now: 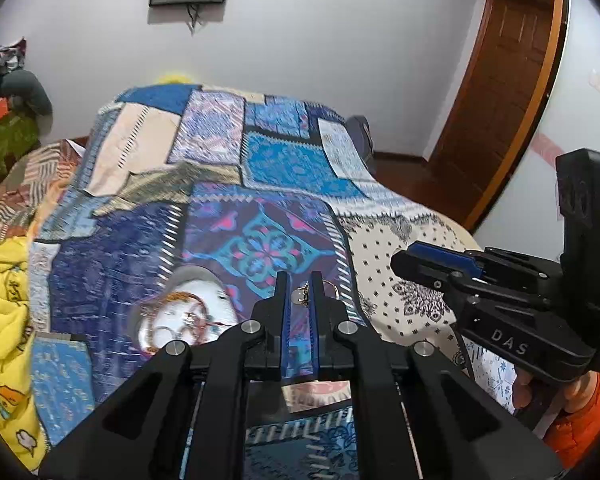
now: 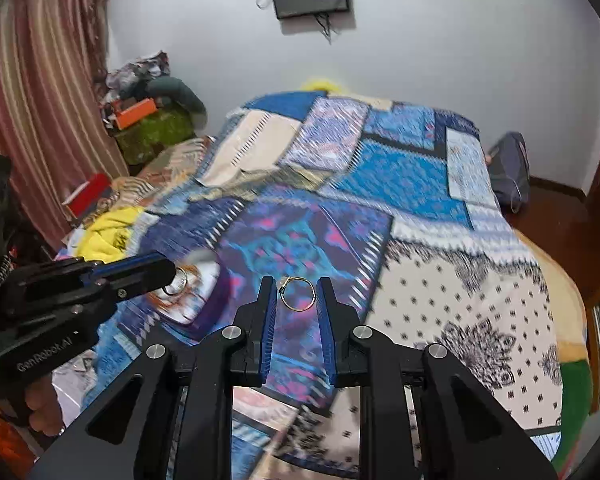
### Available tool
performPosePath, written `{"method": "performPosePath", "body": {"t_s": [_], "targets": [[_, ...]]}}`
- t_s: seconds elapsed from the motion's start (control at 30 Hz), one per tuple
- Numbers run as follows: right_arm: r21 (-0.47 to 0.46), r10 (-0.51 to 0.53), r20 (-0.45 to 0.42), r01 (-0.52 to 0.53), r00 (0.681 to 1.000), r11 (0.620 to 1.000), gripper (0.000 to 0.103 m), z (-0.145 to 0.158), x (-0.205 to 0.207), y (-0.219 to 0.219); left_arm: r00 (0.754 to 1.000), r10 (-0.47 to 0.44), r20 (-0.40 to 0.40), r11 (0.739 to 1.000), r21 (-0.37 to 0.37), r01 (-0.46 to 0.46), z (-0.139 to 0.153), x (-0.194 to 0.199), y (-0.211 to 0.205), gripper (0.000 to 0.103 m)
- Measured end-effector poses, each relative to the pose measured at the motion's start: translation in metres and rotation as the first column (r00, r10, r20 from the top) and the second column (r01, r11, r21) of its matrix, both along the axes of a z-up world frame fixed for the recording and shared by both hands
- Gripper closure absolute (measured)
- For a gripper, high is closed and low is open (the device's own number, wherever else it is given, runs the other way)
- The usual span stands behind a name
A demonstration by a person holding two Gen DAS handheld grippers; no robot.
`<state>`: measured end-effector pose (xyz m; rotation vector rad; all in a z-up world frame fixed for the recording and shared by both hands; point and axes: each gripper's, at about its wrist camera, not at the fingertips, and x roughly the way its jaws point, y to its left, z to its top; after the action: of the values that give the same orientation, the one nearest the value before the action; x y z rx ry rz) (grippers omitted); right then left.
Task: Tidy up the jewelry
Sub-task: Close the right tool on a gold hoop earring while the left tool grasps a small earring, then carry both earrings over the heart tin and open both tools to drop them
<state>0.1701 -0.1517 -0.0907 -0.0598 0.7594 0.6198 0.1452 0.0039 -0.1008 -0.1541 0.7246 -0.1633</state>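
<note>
My left gripper [image 1: 300, 286] is shut on a small gold ring with a stone [image 1: 301, 295], held above the patchwork bedspread. My right gripper [image 2: 297, 293] is shut on a thin gold ring [image 2: 298, 293] pinched between its blue pads. A white dish [image 1: 188, 316] with orange-red strands and more jewelry lies on the bed, left of and below my left gripper; it also shows in the right wrist view [image 2: 192, 294], partly behind the left gripper [image 2: 172, 276]. My right gripper [image 1: 400, 262] shows at the right of the left wrist view.
The patchwork bedspread [image 2: 380, 184] covers the bed. A yellow cloth [image 1: 4, 312] lies at its left edge. A cluttered green-covered stand [image 2: 152, 132] and a curtain [image 2: 32, 120] stand at the left. A wooden door [image 1: 500, 92] is at the right.
</note>
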Motion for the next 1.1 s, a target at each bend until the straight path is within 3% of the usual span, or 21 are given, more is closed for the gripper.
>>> {"method": "performPosePath", "body": {"t_s": [0.2, 0.53, 1.1], "targets": [[0.028, 0.040, 0.043, -0.041, 0.998, 0.999, 0.085, 0.016, -0.007, 0.026, 0.997, 0.044, 0.057, 0.999, 0.005, -0.044, 0.018, -0.016, 0.025, 0.096], [0.039, 0.111, 0.039, -0.112, 0.993, 0.993, 0.085, 0.011, -0.009, 0.067, 0.988, 0.133, 0.084, 0.991, -0.017, -0.132, 0.024, -0.026, 0.078, 0.096], [-0.027, 0.170, -0.113, -0.174, 0.979, 0.984, 0.085, -0.047, 0.012, 0.107, 0.991, 0.126, -0.049, 0.990, -0.052, -0.129, -0.040, 0.002, 0.103, 0.096]]}}
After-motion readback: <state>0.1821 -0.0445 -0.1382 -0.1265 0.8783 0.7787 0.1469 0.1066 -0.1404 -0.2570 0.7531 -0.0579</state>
